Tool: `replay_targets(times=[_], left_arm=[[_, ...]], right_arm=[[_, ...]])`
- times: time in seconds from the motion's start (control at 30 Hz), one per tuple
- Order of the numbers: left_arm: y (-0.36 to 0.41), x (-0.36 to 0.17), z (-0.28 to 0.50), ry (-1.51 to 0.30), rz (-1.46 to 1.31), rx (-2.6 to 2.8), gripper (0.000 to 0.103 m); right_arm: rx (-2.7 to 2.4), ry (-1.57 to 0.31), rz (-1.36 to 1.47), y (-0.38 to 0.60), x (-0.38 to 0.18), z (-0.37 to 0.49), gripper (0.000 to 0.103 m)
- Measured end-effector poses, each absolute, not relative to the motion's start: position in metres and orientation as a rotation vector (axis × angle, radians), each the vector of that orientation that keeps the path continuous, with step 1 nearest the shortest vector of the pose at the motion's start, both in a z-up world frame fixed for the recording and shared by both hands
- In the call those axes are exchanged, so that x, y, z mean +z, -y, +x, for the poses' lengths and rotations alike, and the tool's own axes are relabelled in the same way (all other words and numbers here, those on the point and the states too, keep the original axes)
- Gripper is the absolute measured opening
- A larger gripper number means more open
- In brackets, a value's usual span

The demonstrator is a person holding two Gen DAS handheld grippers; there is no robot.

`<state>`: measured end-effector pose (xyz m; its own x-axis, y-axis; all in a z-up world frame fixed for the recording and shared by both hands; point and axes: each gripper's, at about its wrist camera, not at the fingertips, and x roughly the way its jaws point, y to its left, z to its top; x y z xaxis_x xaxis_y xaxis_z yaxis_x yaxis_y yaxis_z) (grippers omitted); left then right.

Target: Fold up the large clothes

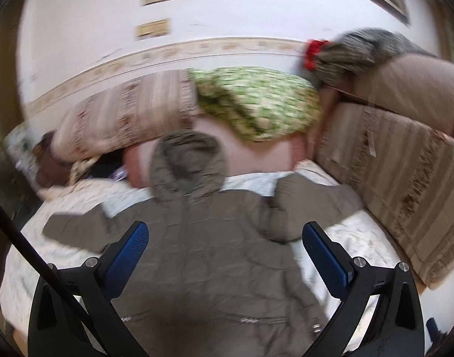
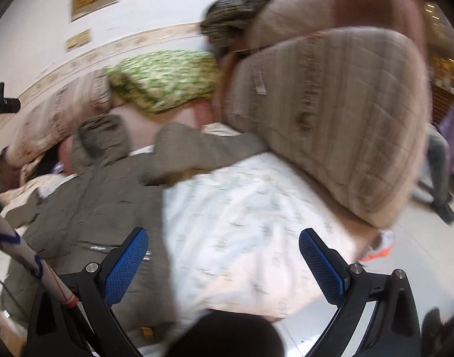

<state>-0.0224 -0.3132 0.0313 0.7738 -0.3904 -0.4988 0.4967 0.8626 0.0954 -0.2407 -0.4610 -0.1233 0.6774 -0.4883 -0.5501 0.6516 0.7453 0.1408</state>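
Note:
A grey-brown hooded jacket (image 1: 209, 238) lies flat on a white patterned bed sheet (image 1: 354, 238), hood toward the wall, both sleeves spread outward. My left gripper (image 1: 224, 238) is open and empty, held above the jacket's middle. In the right wrist view the jacket (image 2: 102, 196) lies at the left, its right sleeve (image 2: 203, 145) reaching toward the cushions. My right gripper (image 2: 224, 244) is open and empty, above the bare sheet (image 2: 241, 208) to the jacket's right. Both views are motion-blurred.
A green patterned pillow (image 1: 256, 101) and a striped beige pillow (image 1: 128, 113) lie past the hood. Large quilted beige cushions (image 1: 399, 172) stand along the bed's right side, also in the right wrist view (image 2: 331, 119). A person's legs (image 2: 438, 166) stand on the floor at far right.

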Motion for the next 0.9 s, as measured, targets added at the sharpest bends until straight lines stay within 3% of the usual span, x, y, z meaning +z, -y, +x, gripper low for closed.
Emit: replay_targets(times=[0.23, 0.4, 0.9], left_arm=[[0.420, 0.032, -0.056, -0.455, 0.299, -0.761, 0.103], [0.463, 0.020, -0.088, -0.460, 0.317, -0.920, 0.103], [0.471, -0.001, -0.122, -0.481, 0.378, -1.010, 0.103]], right_arm=[[-0.935, -0.459, 0.679, 0.494, -0.177, -0.334, 0.103], [-1.066, -0.468, 0.706, 0.493, -0.183, -0.364, 0.103], [-1.122, -0.609, 0.633, 0.472, -0.171, -0.347, 0.103]])
